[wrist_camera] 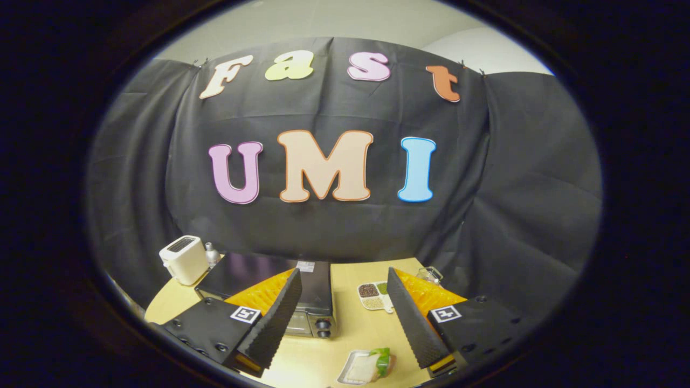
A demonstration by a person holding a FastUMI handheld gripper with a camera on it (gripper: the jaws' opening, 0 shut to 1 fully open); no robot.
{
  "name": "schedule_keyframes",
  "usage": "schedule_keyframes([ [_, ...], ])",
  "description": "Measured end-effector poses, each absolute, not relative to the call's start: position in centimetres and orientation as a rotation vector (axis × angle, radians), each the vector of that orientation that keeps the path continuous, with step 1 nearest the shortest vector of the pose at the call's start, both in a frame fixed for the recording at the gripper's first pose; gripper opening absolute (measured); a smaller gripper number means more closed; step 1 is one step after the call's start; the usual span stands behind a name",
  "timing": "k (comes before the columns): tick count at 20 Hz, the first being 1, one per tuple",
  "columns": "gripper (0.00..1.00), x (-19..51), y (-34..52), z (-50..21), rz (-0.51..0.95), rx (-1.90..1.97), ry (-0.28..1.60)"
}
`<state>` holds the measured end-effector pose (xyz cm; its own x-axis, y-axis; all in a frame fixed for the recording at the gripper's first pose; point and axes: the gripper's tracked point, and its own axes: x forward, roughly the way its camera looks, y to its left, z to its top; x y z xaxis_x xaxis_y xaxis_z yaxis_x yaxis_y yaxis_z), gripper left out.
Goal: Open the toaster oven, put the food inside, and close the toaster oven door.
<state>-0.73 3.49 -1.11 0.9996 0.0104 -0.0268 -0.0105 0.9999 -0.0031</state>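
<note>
A black toaster oven [269, 277] stands on the wooden table [356, 328], seen from above, with two knobs [323, 327] at its front right; its door looks closed. My gripper [342, 280] hangs high above the table, open wide, with nothing between its fingers. The left finger covers part of the oven's front. Below, between the fingers and nearer than the oven, a small tray [360, 369] holds the food, a sandwich with a green leaf [381, 360].
A white pop-up toaster [183, 260] and a small shaker [211, 253] stand at the table's back left. A divided dish of seeds and grains [373, 296] lies right of the oven. A clear container [429, 275] sits behind the right finger.
</note>
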Motion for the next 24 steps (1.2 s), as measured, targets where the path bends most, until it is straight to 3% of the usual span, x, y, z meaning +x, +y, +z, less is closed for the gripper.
schedule_keyframes([
  [15,0.99,1.5,15.5,-7.6,0.018,0.051,0.121],
  [24,0.99,6.5,21.3,-13.4,-0.008,0.035,0.116],
])
